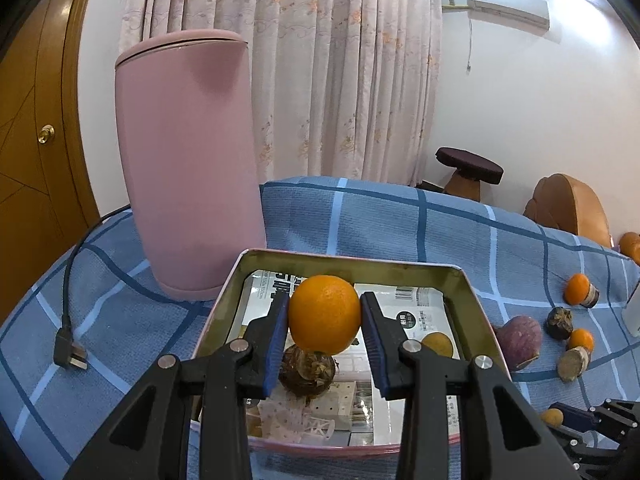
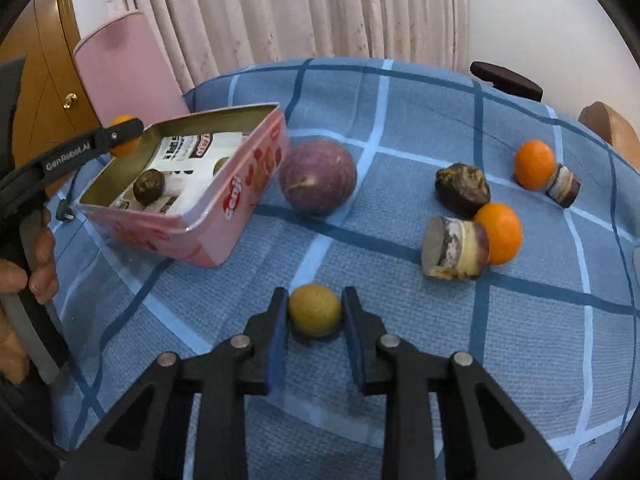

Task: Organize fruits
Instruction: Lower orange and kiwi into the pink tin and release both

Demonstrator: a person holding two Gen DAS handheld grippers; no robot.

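Left wrist view: the left gripper [image 1: 325, 314] has its jaws clamped on one orange [image 1: 324, 314], held above the open pink tin [image 1: 224, 300], which holds one dark brown bulb [image 1: 307, 374] and one small yellowish fruit [image 1: 438, 344].

Right wrist view: the right gripper [image 2: 315, 312] has its jaws narrowly parted around one yellow-green fruit [image 2: 315, 310] lying on the blue checked worktop [image 2: 360, 380]; whether the pads press it I cannot tell. Loose on the cloth lie two oranges [image 2: 534, 164], one purple round fruit [image 2: 318, 176], two cut root pieces [image 2: 456, 248] and one dark lump [image 2: 463, 189].
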